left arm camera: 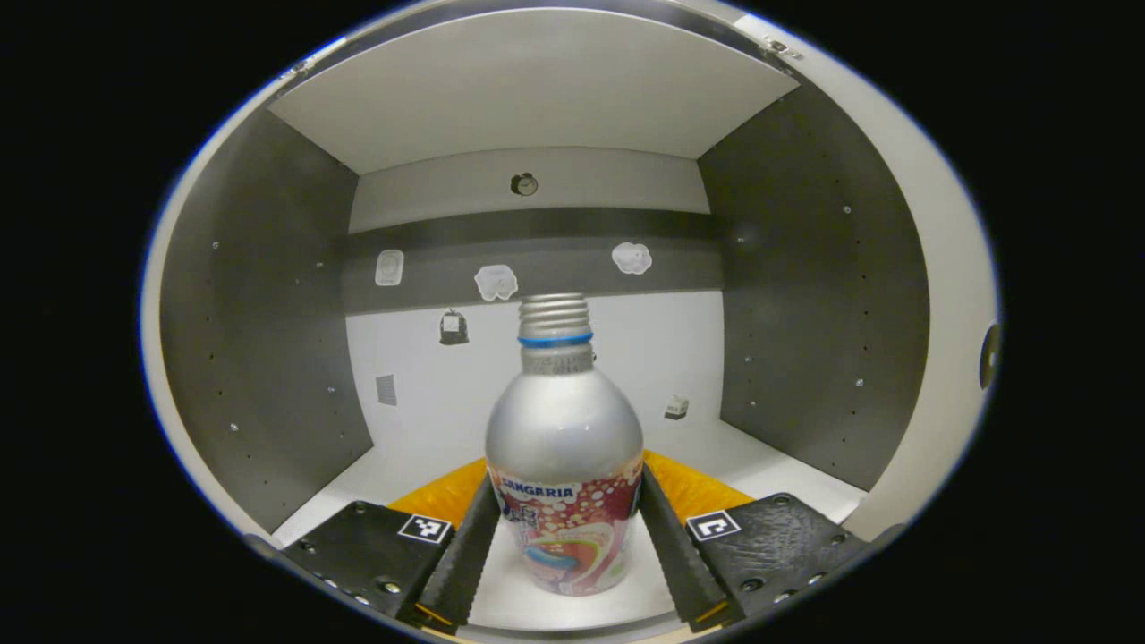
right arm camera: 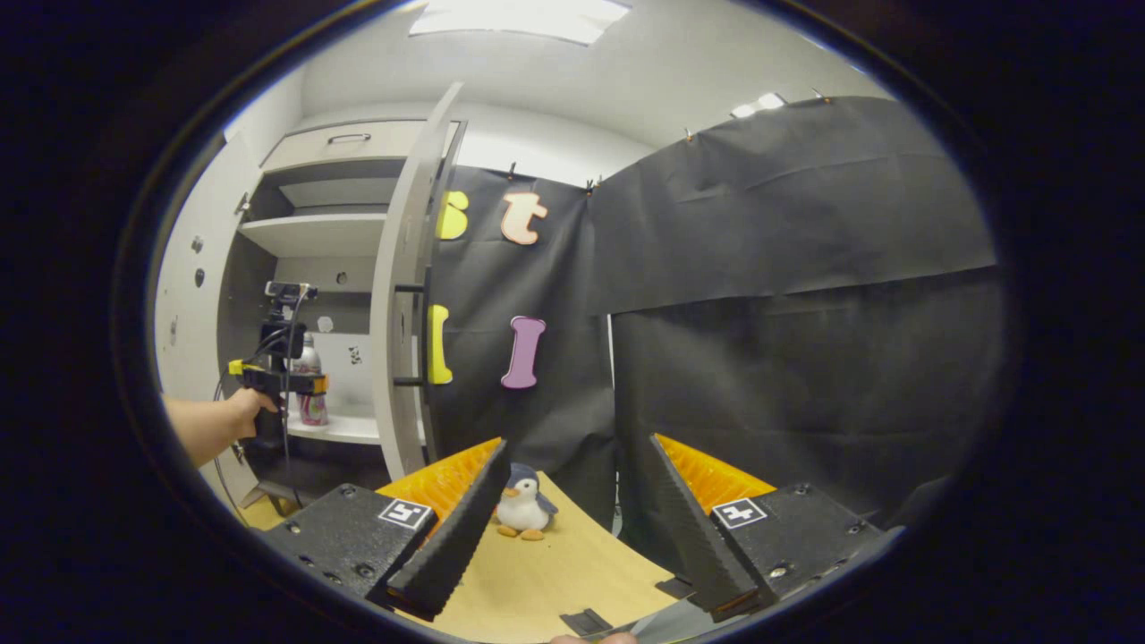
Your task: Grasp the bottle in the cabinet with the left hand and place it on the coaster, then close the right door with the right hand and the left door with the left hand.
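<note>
Where the left gripper (left arm camera: 565, 523) reaches into the cabinet, we see its two fingers standing on either side of the silver metal bottle with a red and white printed label and an uncapped threaded neck (left arm camera: 564, 465), close against its lower body (whether both actually press on it we cannot tell). That bottle stands upright on the white shelf (left arm camera: 760, 456) between the fingers, and beyond it rise the grey side walls and pale back panel of the cabinet (left arm camera: 805, 295).

In the right gripper view, the right gripper (right arm camera: 577, 519) has its fingers spread wide with nothing between them, over a light wooden tabletop (right arm camera: 555, 572). Just ahead of its left finger sits a small plush penguin toy (right arm camera: 523, 507). Farther off to its left stands the opened white cabinet door (right arm camera: 402, 295), and past it a person's hand (right arm camera: 243, 410) holds the other gripper at the bottle on the shelf.
</note>
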